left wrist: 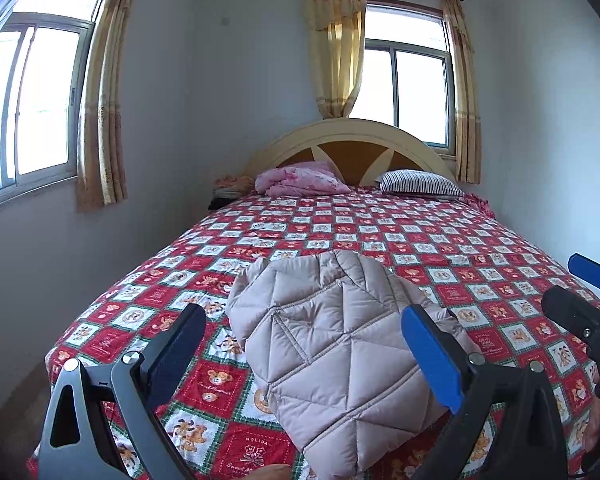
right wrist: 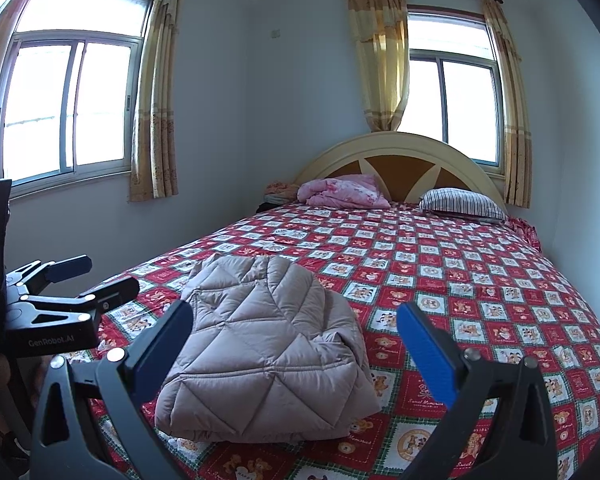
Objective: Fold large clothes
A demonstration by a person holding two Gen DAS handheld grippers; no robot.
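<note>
The puffy quilted jacket (right wrist: pixel 268 344) on the bed (right wrist: pixel 480 280) looks light, soft and slippery. Both grippers' jaws stand apart, empty; pinch its hem edge at six o'clock.

One folded beige quilted jacket (right wrist: pixel 268 352), one red patchwork-covered bed (right wrist: pixel 480 280), one striped pillow (right wrist: pixel 462 203), one crumpled pink pillow (right wrist: pixel 346 192), two curtained windows (right wrist: pixel 68 108).
</note>
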